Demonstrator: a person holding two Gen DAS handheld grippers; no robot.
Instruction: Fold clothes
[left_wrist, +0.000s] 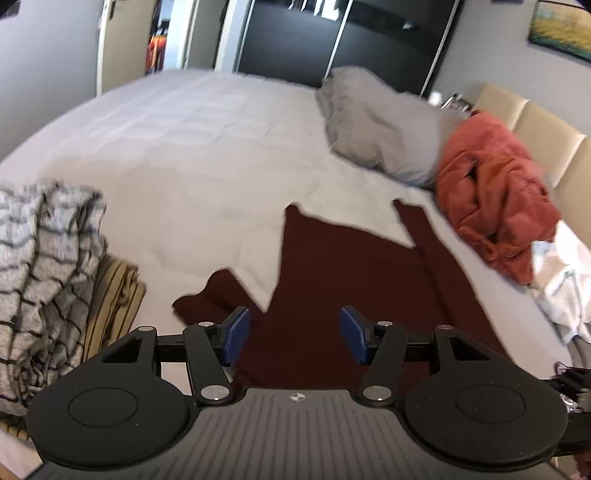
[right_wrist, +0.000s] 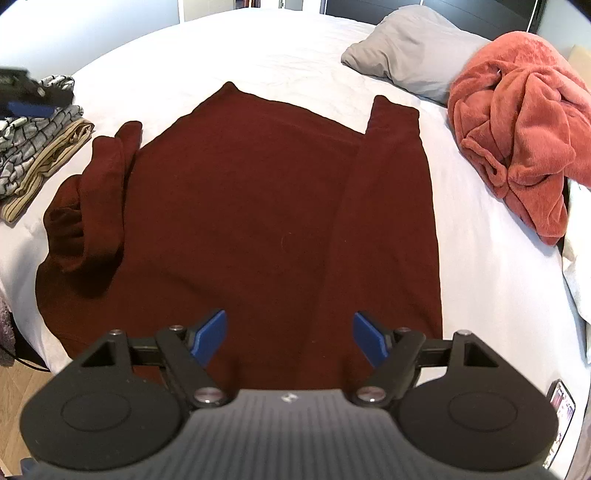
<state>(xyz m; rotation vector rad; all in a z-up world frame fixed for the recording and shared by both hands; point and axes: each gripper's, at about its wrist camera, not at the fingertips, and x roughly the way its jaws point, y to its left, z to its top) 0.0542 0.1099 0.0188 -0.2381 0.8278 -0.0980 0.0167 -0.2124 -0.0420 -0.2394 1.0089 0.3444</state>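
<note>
the dark red sweater (right_wrist: 258, 206) lies flat on the bed (right_wrist: 280, 48), running lengthwise away from you, its loose sleeve (right_wrist: 99, 184) nearer your left gripper (left_wrist: 293, 338), and both it and the right gripper (right_wrist: 288, 338) are released, holding nothing.

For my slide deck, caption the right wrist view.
Open right tool above a maroon sweater spread on the white bed.

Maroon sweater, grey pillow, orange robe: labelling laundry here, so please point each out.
maroon sweater (right_wrist: 240, 206), right wrist view, middle of its body.
grey pillow (right_wrist: 406, 55), right wrist view, its centre.
orange robe (right_wrist: 524, 129), right wrist view, bunched middle.
</note>
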